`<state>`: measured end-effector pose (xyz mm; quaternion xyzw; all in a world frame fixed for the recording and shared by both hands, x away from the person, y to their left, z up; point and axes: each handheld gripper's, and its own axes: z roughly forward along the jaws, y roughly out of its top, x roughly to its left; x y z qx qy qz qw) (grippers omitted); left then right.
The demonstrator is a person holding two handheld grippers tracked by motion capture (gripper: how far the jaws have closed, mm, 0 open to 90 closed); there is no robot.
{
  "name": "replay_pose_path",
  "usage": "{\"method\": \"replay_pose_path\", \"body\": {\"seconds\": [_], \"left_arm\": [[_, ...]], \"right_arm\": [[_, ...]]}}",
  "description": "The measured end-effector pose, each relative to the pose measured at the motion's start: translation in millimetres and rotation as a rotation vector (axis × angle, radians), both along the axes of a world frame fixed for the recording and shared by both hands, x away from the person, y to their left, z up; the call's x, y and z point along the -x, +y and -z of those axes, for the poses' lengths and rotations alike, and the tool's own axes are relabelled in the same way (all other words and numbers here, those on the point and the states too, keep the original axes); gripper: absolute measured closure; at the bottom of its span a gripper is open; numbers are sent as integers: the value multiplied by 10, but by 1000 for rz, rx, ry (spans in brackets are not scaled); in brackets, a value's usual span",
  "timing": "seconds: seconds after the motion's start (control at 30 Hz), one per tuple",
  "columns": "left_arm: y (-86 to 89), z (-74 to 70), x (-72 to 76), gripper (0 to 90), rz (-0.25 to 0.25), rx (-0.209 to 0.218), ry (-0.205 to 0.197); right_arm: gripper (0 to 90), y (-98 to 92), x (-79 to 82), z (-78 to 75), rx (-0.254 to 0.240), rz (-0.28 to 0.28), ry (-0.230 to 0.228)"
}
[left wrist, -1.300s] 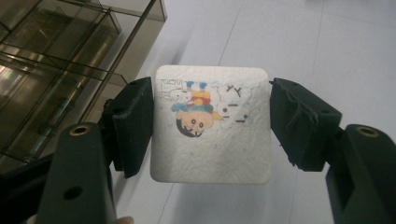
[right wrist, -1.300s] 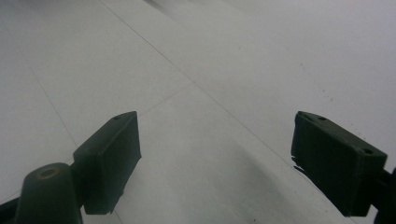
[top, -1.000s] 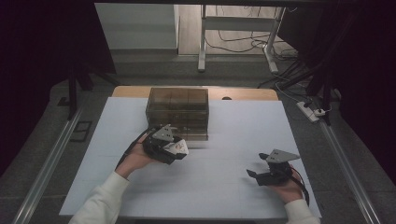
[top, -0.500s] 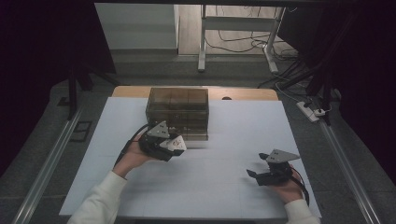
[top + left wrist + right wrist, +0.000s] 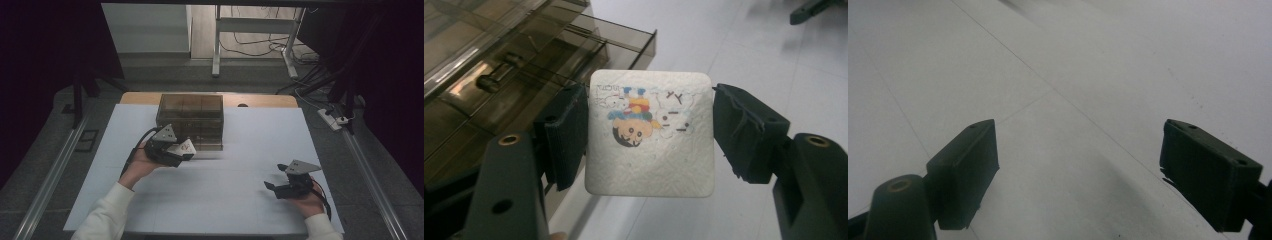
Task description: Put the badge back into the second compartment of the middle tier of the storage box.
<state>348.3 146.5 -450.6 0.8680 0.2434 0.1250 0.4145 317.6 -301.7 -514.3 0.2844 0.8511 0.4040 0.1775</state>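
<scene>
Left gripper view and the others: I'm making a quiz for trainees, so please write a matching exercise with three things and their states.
Things:
1. left gripper
2. right gripper
3. smoky transparent plastic drawer box

States:
A. jaws wide apart, nothing between them, over the white table cover
B. stands at the far middle of the table
C. grips a white square card with a cartoon figure

Pairs: 1-C, 2-A, 3-B

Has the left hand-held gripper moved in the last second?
Yes. The left hand-held gripper, shut on the white tile, drifted slightly left and away, closer to the drawer box.
</scene>
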Motion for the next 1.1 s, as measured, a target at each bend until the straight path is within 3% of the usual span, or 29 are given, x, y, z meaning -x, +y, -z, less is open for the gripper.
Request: {"method": "replay_pose_path", "body": {"seconds": [0.33,0.83,1.1], "left_arm": [[4,-76,-79,327,-45,14,-10],[-29,-186,-292,327,-17,-27,-28],[-23,-138,-441,327,-5,-47,-15]], "right_arm": [[152,-12,6,-11,-8,1,2],[153,-17,9,-16,-5,2,0],[153,-19,7,-12,-6,-1,-1]]}}
